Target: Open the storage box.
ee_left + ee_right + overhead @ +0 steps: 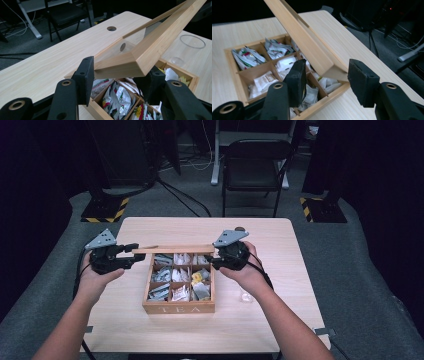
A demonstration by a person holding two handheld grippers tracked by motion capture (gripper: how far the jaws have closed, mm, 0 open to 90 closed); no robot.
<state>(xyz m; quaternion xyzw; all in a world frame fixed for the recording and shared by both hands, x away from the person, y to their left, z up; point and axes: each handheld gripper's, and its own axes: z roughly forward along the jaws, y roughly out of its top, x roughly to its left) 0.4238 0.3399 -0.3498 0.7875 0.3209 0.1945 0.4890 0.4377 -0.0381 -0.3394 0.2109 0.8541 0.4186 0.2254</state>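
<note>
Tea box point(178, 307) sits mid-bench, lid point(172, 249) raised over its far edge. Left gripper point(117, 75) fingers straddle the lid's corner, contact unclear; right gripper point(325, 80) part-open, gripping nothing. Step: swinging the lid. Next: secure both corners.

High view: fixed above the person's side, faces forward and down; takes in the whole surface point(260, 320), floor and a chair point(255, 170) at 12 o'clock. Wooden tea box point(179, 307) near centre.

Left gripper view: rides on the left claw point(117, 80), very near the raised lid point(150, 50), looking across the box toward a clear cup point(190, 48) at 2 o'clock.

Right gripper view: rides on the right claw point(327, 82), close, looking over the box compartments from the opposite end.

Shared by all three: box, lid, light surface.
</note>
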